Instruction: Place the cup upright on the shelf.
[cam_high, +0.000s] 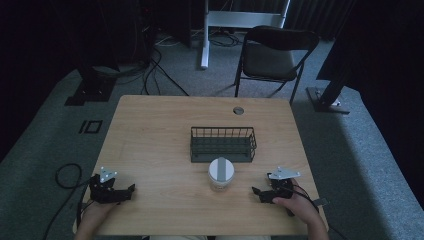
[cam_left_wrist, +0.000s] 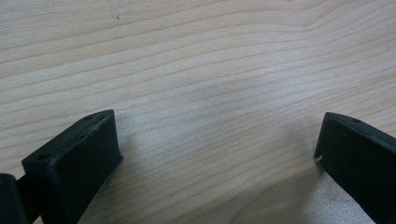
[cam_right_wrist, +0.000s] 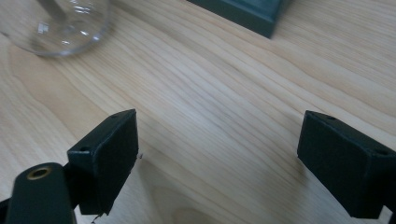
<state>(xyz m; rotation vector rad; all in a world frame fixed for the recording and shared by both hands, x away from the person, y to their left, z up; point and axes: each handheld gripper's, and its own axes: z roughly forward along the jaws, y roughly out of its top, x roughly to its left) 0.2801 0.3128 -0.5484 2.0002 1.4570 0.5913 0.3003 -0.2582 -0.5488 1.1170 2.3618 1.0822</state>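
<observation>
A light wooden table (cam_high: 150, 130) is seen from above, with a person's forearms coming in from the bottom edge. Near the middle of the table sits a dark wire basket (cam_high: 223, 144), and just in front of it, toward the person, stands a clear jar (cam_high: 221, 173) with a white lid crossed by a grey strip. The left gripper (cam_high: 131, 190) rests low on the table near the front left corner, well apart from the jar. In the left gripper view its two black jaws are spread wide, with bare wood grain between them and nothing held. The right gripper (cam_high: 256, 192) rests near the front right of the table, held by the person's right hand (cam_high: 295, 204), and lies to the right of the jar without touching it. In the right gripper view its jaws are also spread wide and hold nothing; the rounded glass base of the jar shows at the upper left, beyond and to the left of the jaws, and a corner of the basket shows at the top.
</observation>
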